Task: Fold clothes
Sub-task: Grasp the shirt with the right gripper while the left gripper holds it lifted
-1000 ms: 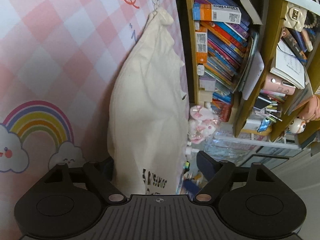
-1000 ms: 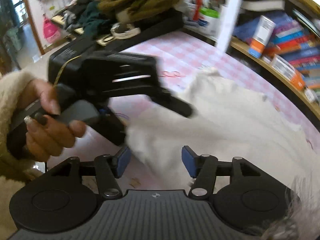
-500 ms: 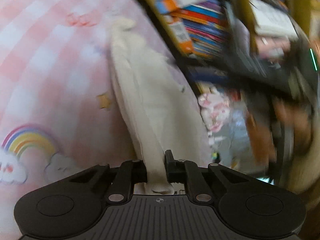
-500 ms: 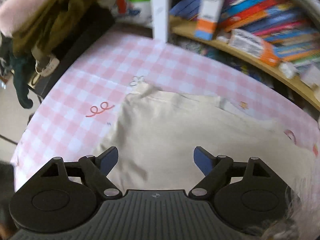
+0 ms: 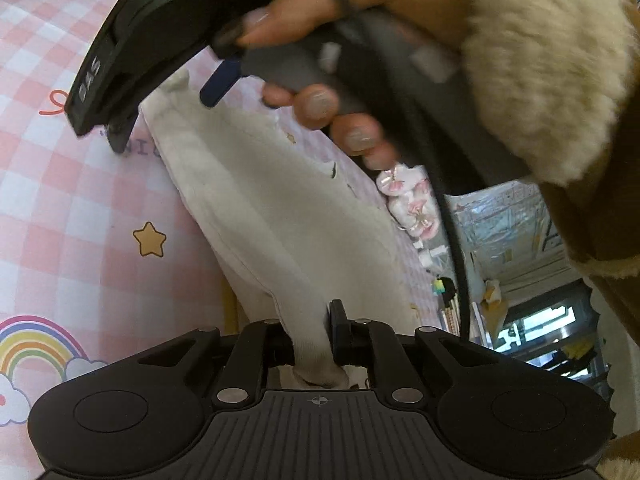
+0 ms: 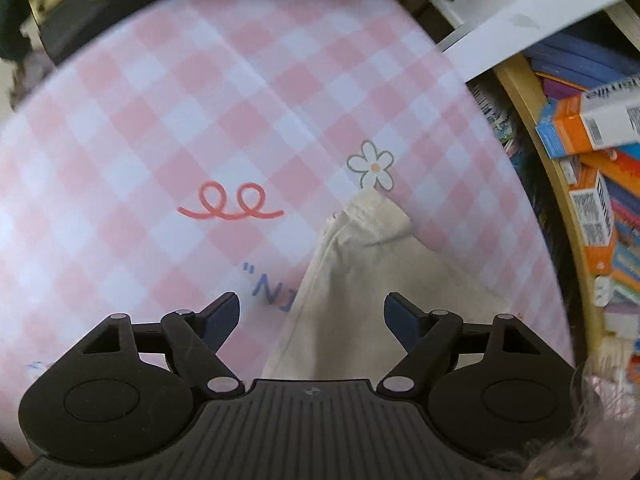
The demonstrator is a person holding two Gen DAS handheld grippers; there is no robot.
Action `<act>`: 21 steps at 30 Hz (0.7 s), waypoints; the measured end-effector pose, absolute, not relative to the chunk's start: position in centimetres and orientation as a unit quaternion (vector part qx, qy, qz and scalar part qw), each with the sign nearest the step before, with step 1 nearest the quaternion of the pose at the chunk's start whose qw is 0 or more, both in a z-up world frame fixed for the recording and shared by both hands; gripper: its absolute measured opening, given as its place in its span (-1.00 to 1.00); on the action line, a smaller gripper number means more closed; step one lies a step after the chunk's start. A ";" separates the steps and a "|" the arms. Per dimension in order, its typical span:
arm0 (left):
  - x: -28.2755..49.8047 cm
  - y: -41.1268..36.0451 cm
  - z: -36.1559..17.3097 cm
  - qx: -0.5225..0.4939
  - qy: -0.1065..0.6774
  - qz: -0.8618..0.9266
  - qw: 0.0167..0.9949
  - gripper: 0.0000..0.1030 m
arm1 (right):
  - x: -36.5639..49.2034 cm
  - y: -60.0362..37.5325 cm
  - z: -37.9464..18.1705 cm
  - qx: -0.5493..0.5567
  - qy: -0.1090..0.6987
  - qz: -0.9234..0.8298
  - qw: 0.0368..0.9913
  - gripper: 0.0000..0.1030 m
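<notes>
The left gripper [image 5: 316, 344] is clamping down on a bunched edge of the cream garment [image 5: 264, 200], its two fingers squeezed tight against the fabric, which is spilling out just behind them. From that pinch the cloth is stretching away across the pink checked tablecloth [image 5: 80, 208], past a printed yellow star [image 5: 149, 239], with a rainbow print [image 5: 34, 346] sitting off to the left.

Above the far end of the garment, a hand [image 5: 332, 60] in a fluffy beige cuff [image 5: 544, 68] is gripping the grey handle of the right gripper [image 5: 160, 80], whose blue-tipped fingers are hanging spread apart over the cloth.

Over in the right wrist view, the right gripper [image 6: 312, 312] is showing its jaws wide open and holding nothing. The cream garment [image 6: 360, 280] is lying directly between and below the two fingers, its pointed corner reaching forward to a white flower print [image 6: 371, 168]. A red curl print [image 6: 232, 202] is lying to the left, and stacked books [image 6: 592, 168] are lining a shelf on the right.
</notes>
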State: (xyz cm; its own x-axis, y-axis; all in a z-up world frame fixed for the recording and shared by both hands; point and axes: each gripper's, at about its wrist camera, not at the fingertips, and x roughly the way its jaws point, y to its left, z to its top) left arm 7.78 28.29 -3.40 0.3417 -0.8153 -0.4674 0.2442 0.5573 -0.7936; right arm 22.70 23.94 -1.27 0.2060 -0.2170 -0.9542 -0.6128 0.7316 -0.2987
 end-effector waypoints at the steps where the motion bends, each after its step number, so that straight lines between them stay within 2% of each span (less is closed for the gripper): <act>1: 7.8 28.3 -3.3 -0.311 0.453 -0.352 0.757 -0.81 | 22.8 24.0 -1.7 -0.343 0.617 0.139 0.695 0.50; 5: 7.7 28.7 -3.2 -0.300 0.446 -0.362 0.761 -0.82 | 23.1 23.8 -2.7 -0.349 0.624 0.131 0.687 0.26; 6: 7.7 28.8 -3.0 -0.297 0.443 -0.366 0.762 -0.82 | 23.2 23.5 -2.3 -0.345 0.624 0.130 0.689 -0.11; 7: 7.6 28.8 -2.7 -0.292 0.439 -0.371 0.765 -0.82 | 23.3 23.1 -1.9 -0.341 0.625 0.129 0.691 -0.62; 8: 7.5 28.9 -2.4 -0.285 0.434 -0.375 0.768 -0.82 | 23.4 22.8 -1.6 -0.337 0.625 0.128 0.693 -0.73; 10: 7.3 29.0 -1.9 -0.271 0.425 -0.384 0.773 -0.82 | 23.6 22.1 -0.8 -0.329 0.625 0.125 0.697 -0.84; 21: 7.6 26.4 1.5 -0.204 0.383 -0.440 0.786 -0.83 | 22.8 14.5 6.2 -0.274 0.590 0.101 0.753 -0.88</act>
